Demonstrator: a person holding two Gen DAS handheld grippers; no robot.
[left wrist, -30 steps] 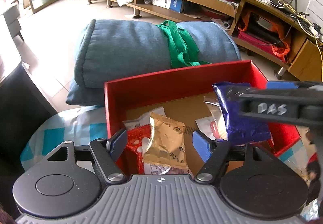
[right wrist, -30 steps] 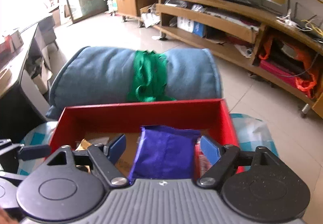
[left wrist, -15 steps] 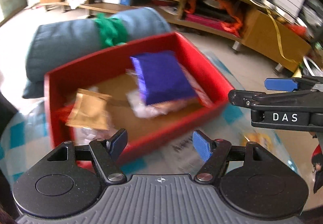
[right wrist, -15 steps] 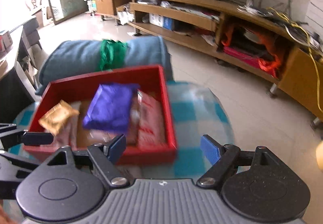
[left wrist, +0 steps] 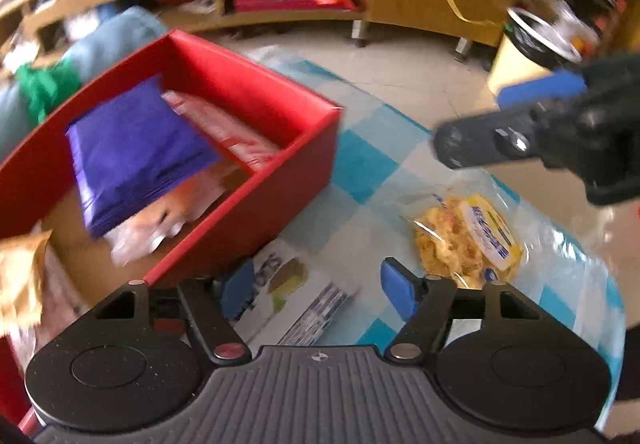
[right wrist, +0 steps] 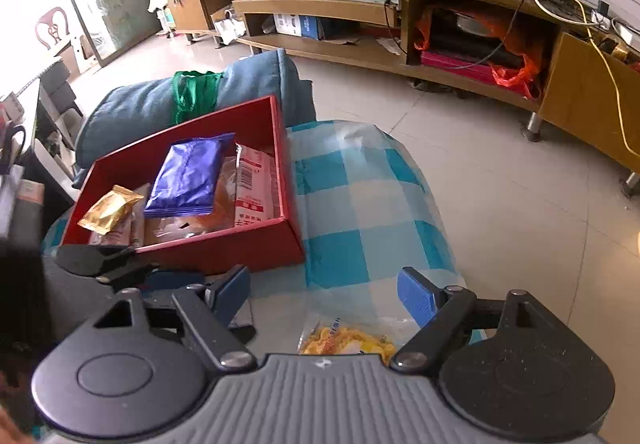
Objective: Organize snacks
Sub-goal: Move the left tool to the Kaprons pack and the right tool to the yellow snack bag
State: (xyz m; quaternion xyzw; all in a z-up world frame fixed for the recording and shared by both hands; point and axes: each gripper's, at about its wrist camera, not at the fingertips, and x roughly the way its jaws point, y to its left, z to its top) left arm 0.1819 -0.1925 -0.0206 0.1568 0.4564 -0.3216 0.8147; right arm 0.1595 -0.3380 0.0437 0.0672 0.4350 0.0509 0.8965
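A red box (left wrist: 256, 204) (right wrist: 240, 244) on the checked cloth holds a purple packet (left wrist: 136, 148) (right wrist: 188, 172), a gold packet (right wrist: 110, 208), and red-and-white packets (right wrist: 252, 184). A clear bag of yellow snacks (left wrist: 468, 240) (right wrist: 348, 340) lies on the cloth to the right of the box. A white printed packet (left wrist: 292, 296) lies in front of the box. My left gripper (left wrist: 318, 286) is open and empty above the white packet. My right gripper (right wrist: 324, 292) is open and empty above the yellow snack bag; it also shows in the left wrist view (left wrist: 520, 124).
The small table with a blue checked cloth (right wrist: 368, 204) drops off at its right edge to a tiled floor. A blue rolled cushion with a green strap (right wrist: 192, 96) lies behind the box. A long wooden TV cabinet (right wrist: 400, 4) runs along the back.
My right gripper let go of the purple packet, which now lies in the box. Both grippers pulled back and swung right, toward the yellow snack bag and the white packet.
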